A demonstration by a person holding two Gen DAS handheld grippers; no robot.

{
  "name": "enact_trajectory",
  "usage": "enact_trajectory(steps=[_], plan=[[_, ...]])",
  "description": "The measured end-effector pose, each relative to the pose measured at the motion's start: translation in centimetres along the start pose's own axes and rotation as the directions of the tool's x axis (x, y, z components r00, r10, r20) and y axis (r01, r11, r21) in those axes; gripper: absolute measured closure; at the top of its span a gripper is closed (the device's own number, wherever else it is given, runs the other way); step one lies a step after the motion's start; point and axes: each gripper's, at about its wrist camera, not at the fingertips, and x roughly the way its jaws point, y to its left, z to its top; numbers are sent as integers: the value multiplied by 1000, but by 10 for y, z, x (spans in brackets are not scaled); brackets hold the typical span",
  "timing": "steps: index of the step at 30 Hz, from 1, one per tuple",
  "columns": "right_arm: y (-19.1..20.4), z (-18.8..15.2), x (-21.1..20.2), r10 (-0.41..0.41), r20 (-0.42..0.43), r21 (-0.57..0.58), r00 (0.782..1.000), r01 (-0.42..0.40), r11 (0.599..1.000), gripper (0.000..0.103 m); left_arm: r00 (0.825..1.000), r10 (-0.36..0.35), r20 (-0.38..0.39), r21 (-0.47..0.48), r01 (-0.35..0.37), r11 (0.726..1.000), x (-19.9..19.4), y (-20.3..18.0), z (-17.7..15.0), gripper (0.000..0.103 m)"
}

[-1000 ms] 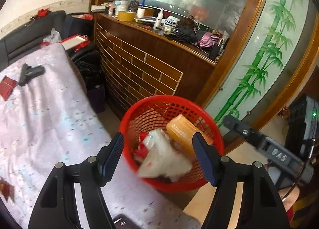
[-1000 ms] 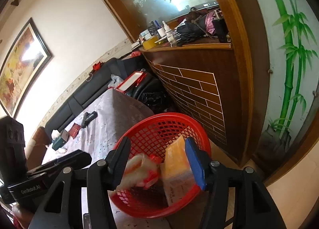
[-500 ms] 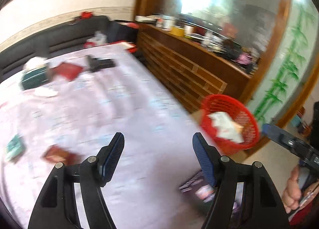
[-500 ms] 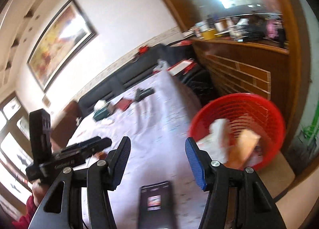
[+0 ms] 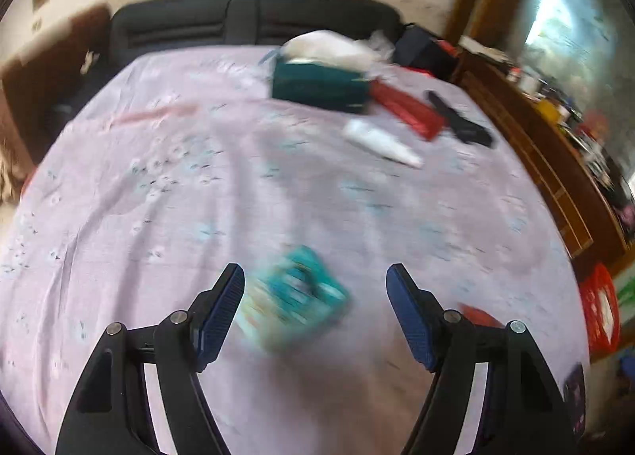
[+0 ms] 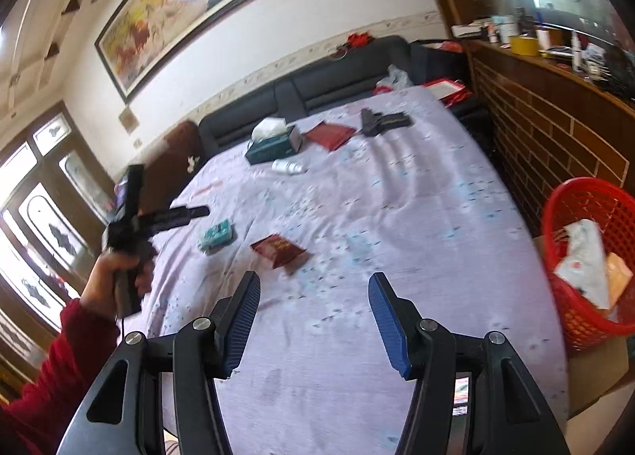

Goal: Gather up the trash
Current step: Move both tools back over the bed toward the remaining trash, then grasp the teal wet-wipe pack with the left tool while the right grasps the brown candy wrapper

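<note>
L claw point(image 5: 313, 312) has swung off the red plastic mesh basket point(image 6: 587, 256) onto the lilac cloth-covered bench point(image 6: 397, 217); jaws apart, widening, nothing pinched. Small teal packet point(image 5: 293, 296) lies blurred just ahead between the tips – prob. next trash pick.

R claw point(image 6: 313, 320) also turned away from basket; jaws apart, empty. Basket now far R off bench edge, w/ white wrapper and orange pack inside.

Other items: dark-red foil sachet point(image 6: 279, 248), teal tissue box point(image 6: 274, 143), white tube point(image 6: 287, 166). Path to packet clear.
</note>
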Motion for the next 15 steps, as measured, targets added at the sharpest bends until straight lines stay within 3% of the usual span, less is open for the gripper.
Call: enact_trajectory(steps=[5,12,15], plan=[[10,4,23,-7,-43,-5,999,7,1000,42,990,-117,-78,-61,112,992,40,28,7,31],[9,27,78,32,-129,69,991,-23,997,42,977,-148,-156,145,171,975,37,-11,-27,31],[15,34,107,67,-165,90,984,-53,995,42,982,-106,-159,216,140,966,35,-22,-41,31]])
